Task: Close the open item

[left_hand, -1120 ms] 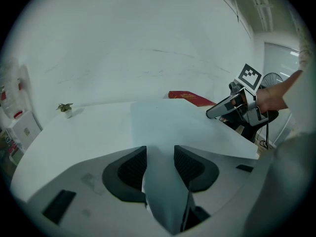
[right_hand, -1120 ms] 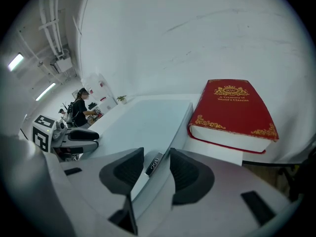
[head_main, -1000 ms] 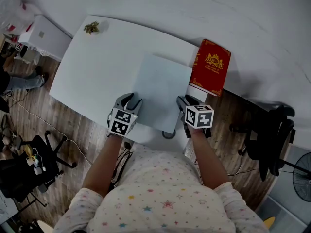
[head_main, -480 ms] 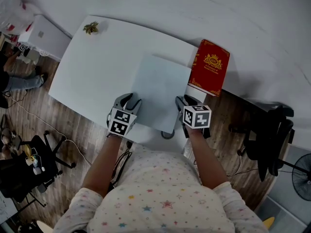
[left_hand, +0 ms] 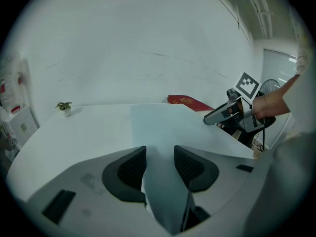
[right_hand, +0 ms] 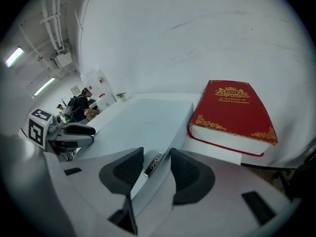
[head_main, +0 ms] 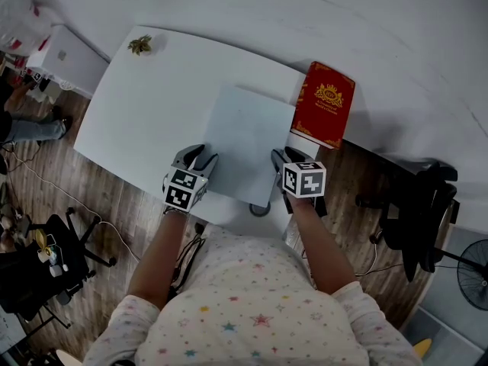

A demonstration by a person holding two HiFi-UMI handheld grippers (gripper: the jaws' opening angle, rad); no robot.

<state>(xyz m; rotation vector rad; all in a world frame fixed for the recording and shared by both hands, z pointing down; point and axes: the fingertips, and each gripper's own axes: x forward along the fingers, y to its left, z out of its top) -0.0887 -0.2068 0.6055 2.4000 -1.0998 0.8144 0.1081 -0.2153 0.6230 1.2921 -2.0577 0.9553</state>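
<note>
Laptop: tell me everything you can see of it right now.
The laptop is a thin, plain, matte slab of pale grey-blue. It lies flat on the white table, with its near edge at the table's front edge. The lid looks down or nearly so. A small silver tag sits on its right side edge. The red book lies close by its far right corner; contact is unclear. The left gripper and right gripper each hold jaws apart around a near corner.
</note>
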